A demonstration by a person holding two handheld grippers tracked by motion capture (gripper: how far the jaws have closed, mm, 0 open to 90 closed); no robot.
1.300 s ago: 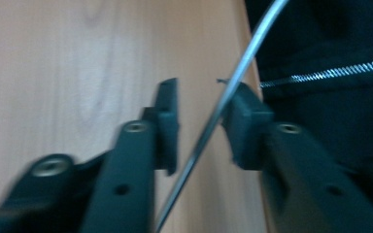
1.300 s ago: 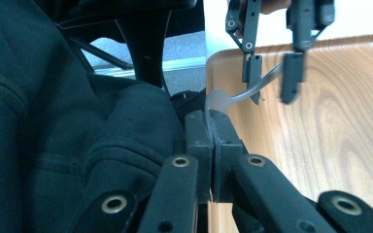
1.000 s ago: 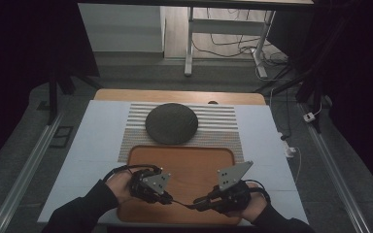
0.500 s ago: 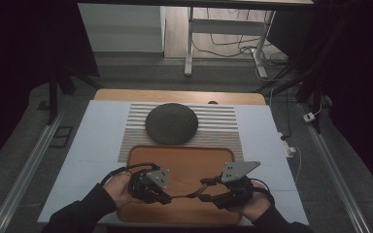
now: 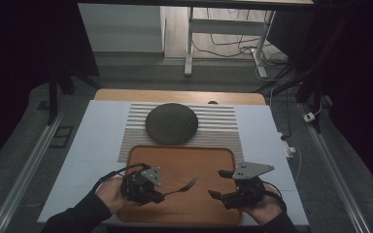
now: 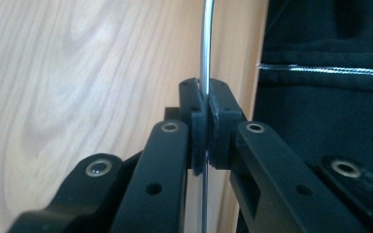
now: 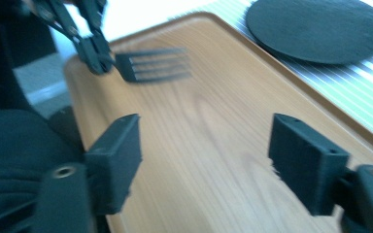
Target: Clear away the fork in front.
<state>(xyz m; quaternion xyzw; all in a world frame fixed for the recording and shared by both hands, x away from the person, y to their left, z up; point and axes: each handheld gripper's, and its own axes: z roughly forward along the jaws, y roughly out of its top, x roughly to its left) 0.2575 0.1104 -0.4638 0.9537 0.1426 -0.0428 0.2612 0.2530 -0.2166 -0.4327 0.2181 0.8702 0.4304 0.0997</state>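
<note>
One left tool [image 6: 205, 131] clamped on fork [image 7: 150, 65], tines plain from the wide-open right tool [image 7: 204, 160].

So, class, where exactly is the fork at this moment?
In the high view the fork is clamped by its handle in the left claw, held over the wooden tray at its near left, tines pointing towards the open right claw.
</note>
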